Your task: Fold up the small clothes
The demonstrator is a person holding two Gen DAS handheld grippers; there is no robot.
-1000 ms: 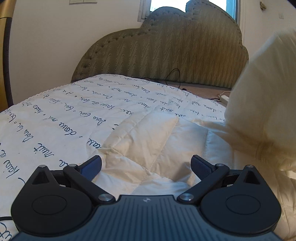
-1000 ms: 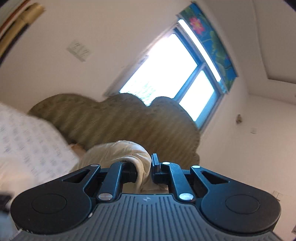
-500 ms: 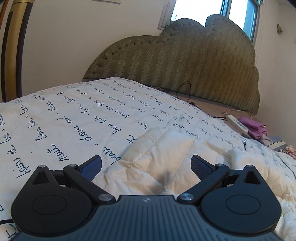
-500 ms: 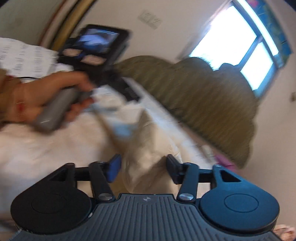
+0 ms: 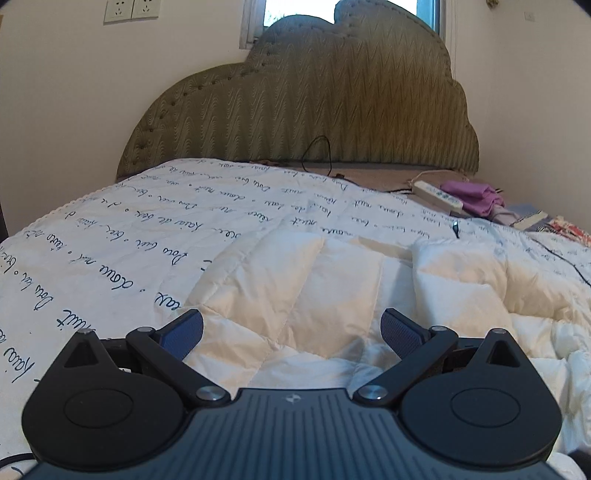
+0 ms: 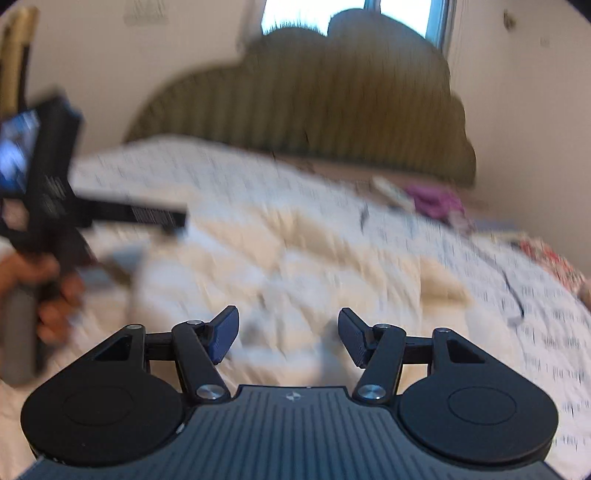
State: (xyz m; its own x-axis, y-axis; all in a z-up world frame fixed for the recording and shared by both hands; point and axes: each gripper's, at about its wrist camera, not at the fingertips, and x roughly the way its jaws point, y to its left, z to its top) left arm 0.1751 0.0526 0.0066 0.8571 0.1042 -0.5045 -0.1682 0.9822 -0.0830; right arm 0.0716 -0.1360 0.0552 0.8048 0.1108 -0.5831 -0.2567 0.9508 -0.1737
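While the person's hand [image 6: 44, 295] grips the left gripper [image 5: 291, 332] at the left edge of the right wrist view, its jaws sit wide and empty. Centre frame, the cream quilted puffy garment [image 5: 295, 291] lies on the white bedspread with blue handwriting print [image 5: 122, 236]. Lower centre of the blurry right view, the right gripper [image 6: 288, 336] jaws are opening with nothing between them.

Two hand-held grippers are counted: the left hand-held gripper [image 5: 291, 334] at the bottom of its own view and the right hand-held gripper [image 6: 288, 338] likewise, each with two fingers. One cream quilted garment [image 5: 295, 295] is seen mid-frame on one bed [image 5: 110, 251], with one headboard [image 5: 314, 110] above. At the upper left, two wall sockets [image 5: 132, 10] are counted; at the right, one power strip [image 5: 437, 195] and one purple cloth [image 5: 476, 195].
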